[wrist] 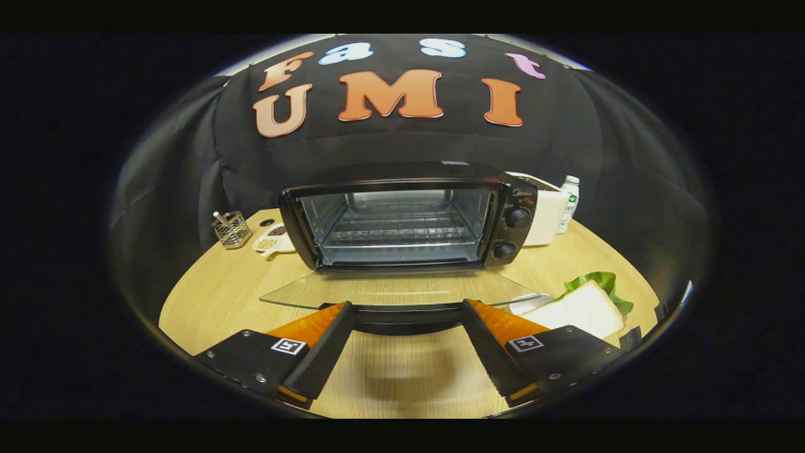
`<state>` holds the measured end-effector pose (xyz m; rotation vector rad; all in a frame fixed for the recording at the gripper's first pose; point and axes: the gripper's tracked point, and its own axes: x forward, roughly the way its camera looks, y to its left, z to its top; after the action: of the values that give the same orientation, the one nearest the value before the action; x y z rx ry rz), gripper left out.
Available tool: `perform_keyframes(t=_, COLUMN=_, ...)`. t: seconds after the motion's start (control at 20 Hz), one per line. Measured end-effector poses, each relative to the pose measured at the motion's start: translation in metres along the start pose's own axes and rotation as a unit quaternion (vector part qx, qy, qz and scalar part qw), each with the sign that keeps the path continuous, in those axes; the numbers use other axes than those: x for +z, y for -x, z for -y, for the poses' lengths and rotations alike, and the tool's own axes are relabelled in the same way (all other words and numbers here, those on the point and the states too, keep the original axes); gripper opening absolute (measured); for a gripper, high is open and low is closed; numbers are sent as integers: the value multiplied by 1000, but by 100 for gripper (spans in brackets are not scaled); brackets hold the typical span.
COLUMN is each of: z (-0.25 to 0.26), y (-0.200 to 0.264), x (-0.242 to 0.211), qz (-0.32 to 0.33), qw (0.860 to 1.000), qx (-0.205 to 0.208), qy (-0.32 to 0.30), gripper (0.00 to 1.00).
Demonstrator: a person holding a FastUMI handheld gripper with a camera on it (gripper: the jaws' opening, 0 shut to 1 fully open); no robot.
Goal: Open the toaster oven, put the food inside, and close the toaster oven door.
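On the wooden table stands the toaster oven, and its glass door is pulled all the way down, lying flat out in front of it. You can see right into the oven, where a wire rack sits across the middle. Two round knobs are on the oven's right side, one above the other. The tongs are spread wide apart, and the dark handle of the door sits between the two tips. I cannot tell if the tips are touching the handle, but they are not squeezing it. The food is a sandwich of white bread with green lettuce poking out, and it lies on the table just to the right of the tongs, outside the oven. To the left of the oven are a small wire basket and a little white dish. To the right of the oven stand a white box and a small bottle.
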<state>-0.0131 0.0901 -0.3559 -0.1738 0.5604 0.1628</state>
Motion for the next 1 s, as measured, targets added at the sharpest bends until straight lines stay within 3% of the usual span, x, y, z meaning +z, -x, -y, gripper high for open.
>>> perform_keyframes(t=0.65, z=5, y=-15, x=-62, qz=-66, qw=998, qx=-2, qy=-24, gripper=100)
perform_keyframes(t=1.0, z=24, y=6, x=-44, qz=-54, qw=998, qx=-5, qy=-24, gripper=100)
